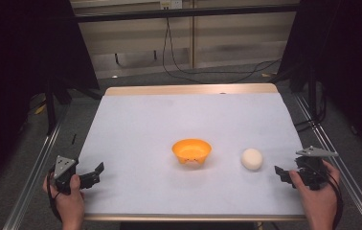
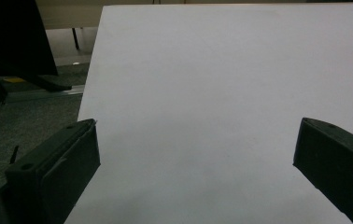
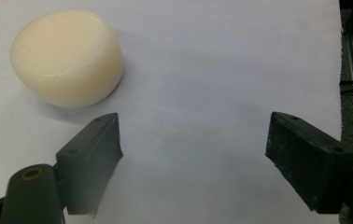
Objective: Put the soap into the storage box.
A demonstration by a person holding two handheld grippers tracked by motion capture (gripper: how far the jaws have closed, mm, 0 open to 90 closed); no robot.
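I'm looking down on the desk, white-topped, and taking the orange bowl near its middle as my marker. Well off to the bowl's left and a little nearer me, at the desk's left edge, my left tongs sit in my left hand, grey three-cornered plate on top. Along the left tongs in the left gripper view, the two black jaws stand wide apart with bare white desk between them; they have hold of nothing.

The bowl itself stands upright, open side up, nothing visible in it from here.

Just right of the bowl, apart from it, lies the cream-white rounded lump, flat on the desk. Farther right again, near the desk's right edge, my right tongs rest in my right hand. In the right gripper view the right tongs are spread wide, grasping nothing, and the lump lies just beyond the tip of one jaw, outside the gap, not touching.
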